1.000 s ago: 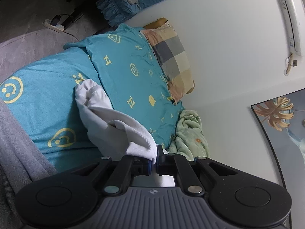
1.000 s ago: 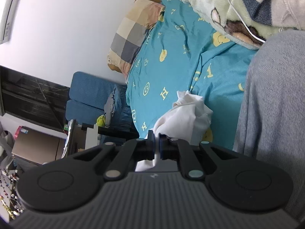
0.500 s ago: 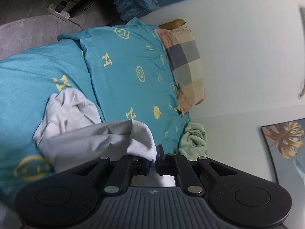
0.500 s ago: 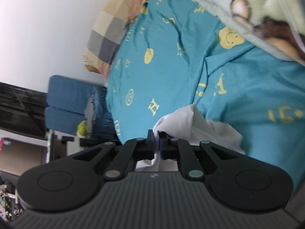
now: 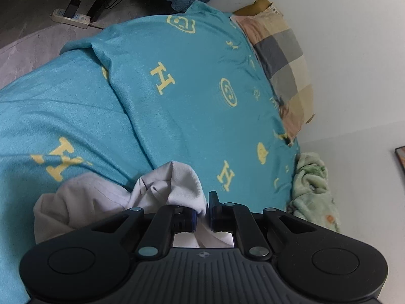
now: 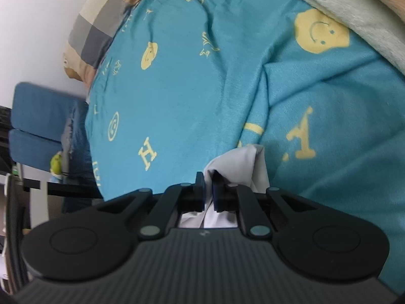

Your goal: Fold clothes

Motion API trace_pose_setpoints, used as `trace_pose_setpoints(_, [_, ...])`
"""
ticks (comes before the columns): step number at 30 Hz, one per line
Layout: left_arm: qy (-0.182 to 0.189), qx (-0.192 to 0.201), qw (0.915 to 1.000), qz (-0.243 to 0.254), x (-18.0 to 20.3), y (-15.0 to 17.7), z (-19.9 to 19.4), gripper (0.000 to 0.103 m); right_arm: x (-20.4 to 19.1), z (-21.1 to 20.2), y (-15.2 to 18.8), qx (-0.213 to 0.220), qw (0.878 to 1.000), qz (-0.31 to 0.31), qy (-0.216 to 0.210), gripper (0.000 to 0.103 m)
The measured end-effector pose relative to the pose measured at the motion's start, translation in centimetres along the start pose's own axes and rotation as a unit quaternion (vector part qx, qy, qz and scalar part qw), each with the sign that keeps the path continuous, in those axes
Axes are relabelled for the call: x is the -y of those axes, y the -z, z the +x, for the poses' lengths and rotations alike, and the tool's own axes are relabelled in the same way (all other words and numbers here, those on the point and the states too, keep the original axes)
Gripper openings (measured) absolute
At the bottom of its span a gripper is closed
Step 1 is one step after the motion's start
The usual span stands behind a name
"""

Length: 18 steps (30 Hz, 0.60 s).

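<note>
White garment bunched low on the bed, lying on the teal bedspread with yellow H letters and smiley prints; same white cloth in right wrist view, a crumpled peak rising just ahead of the tool. Left gripper fingers narrow, pinching a fold of the garment, cloth runs down between them into the body of the tool. Right gripper fingers also narrow, clamped on another edge of the garment, fabric visible between and below them. Rest of the garment spreads to the left in left wrist view, rumpled, touching the bedspread. Checked pillow at the head of the bed against the white wall. Green fleece blanket wedged between bed and wall. Power strip on the floor beyond the bed edge. Blue chair beside the bed in right wrist view, slightly blurred
</note>
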State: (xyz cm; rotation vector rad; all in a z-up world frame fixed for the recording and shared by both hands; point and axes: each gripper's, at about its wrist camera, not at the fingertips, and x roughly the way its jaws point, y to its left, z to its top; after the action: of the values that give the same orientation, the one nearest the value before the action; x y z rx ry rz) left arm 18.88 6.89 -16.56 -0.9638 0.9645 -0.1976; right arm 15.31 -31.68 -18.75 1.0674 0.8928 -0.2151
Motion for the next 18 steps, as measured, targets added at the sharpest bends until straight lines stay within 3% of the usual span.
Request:
trace_pose_setpoints(4, [-0.005,0.000,0.9994,0.036,0.5,0.0,0.4,0.021,-0.6,0.4,-0.1,0.001,1.000,-0.016,0.002,0.010])
trace_pose_setpoints(7, [-0.004,-0.005,0.9962,0.087,1.9,0.6,0.0,0.046,-1.0,0.7,-0.2,0.001,1.000,-0.028,0.003,0.014])
trace_pose_setpoints(9, [-0.005,-0.005,0.9914,0.131,3.1,1.2,-0.3,0.056,-1.4,0.3,-0.1,0.006,0.999,-0.039,-0.007,0.032])
trace_pose_setpoints(11, [-0.010,0.000,0.9836,0.180,4.4,2.2,-0.8,0.064,-1.8,-0.5,0.2,0.015,0.998,-0.053,-0.028,0.058])
trace_pose_setpoints(12, [-0.013,0.002,0.9792,0.203,5.0,2.8,-0.9,0.066,-2.2,-1.0,0.4,0.024,0.997,-0.067,-0.032,0.063])
trace_pose_setpoints(15, [-0.028,0.010,0.9631,0.268,6.6,4.6,-1.1,0.069,-4.1,-2.2,1.0,0.044,0.987,-0.145,-0.048,0.065])
trace_pose_setpoints(18, [-0.063,0.018,0.9445,0.322,7.2,6.0,-0.5,0.071,-6.2,-1.9,2.2,0.057,0.964,-0.258,-0.025,0.066])
